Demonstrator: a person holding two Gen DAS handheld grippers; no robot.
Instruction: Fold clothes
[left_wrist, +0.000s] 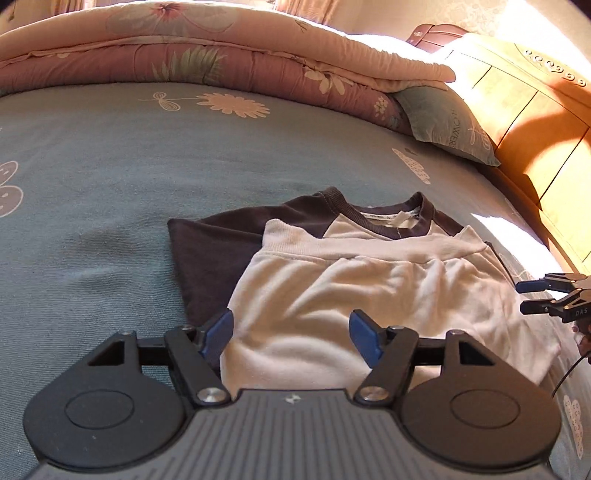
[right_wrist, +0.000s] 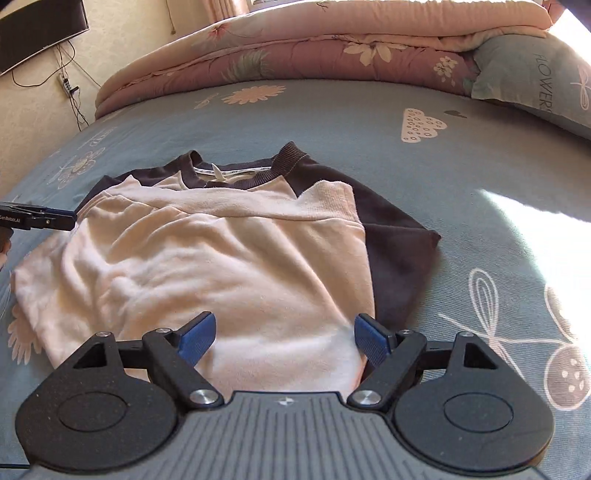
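Note:
A cream shirt (left_wrist: 332, 291) with dark sleeves and a dark collar lies on the blue bedsheet (left_wrist: 110, 177), its lower half folded up so the hem sits just below the neckline. My left gripper (left_wrist: 291, 332) hovers open over the near folded edge, nothing between its blue pads. In the left wrist view my right gripper (left_wrist: 521, 297) shows at the shirt's right side, fingers apart. In the right wrist view the shirt (right_wrist: 221, 266) fills the middle, and my right gripper (right_wrist: 284, 334) stands open above its near edge, empty. The left gripper (right_wrist: 68, 218) pokes in at the shirt's left side.
A folded pink floral quilt (left_wrist: 221, 55) lies along the far side of the bed, with a blue pillow (left_wrist: 443, 122) and a wooden headboard (left_wrist: 535, 122) beside it. A wall screen (right_wrist: 37, 33) with hanging cables (right_wrist: 70, 88) is beyond the bed. Sunlight patches fall on the bedsheet (right_wrist: 517, 229).

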